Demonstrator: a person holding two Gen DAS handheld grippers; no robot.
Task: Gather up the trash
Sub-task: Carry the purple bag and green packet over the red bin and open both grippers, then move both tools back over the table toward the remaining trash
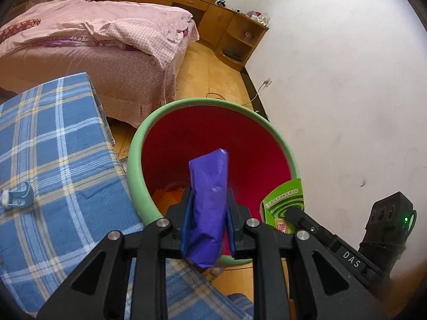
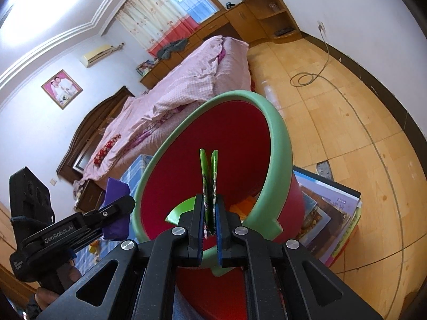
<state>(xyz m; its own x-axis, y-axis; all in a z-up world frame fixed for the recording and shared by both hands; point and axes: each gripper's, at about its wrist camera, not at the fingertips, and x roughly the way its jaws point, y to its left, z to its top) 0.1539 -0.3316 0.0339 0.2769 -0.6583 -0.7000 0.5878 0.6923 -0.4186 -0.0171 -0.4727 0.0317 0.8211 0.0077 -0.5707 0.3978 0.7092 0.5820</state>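
A red trash bin with a green rim (image 1: pixel 149 133) stands on the floor beside a blue plaid surface; it also shows in the right wrist view (image 2: pixel 280 133). My left gripper (image 1: pixel 209 200) is shut on a purple wrapper (image 1: pixel 209 194) and holds it over the bin's mouth. My right gripper (image 2: pixel 209 205) is shut on a flat green packet (image 2: pixel 208 176), seen edge-on, also over the bin's mouth. The green packet (image 1: pixel 284 200) shows at the bin's right rim in the left wrist view, and the purple wrapper (image 2: pixel 116 186) at the left in the right wrist view. Orange trash (image 1: pixel 165 194) lies inside the bin.
A blue plaid blanket (image 1: pixel 53 146) lies left of the bin with a small light-blue clip (image 1: pixel 18 197) on it. A pink bed (image 1: pixel 93 40) is behind. A white wall (image 1: pixel 347 93) is at the right. A stack of books (image 2: pixel 328 213) lies beside the bin. A cable (image 2: pixel 307 77) coils on the wooden floor.
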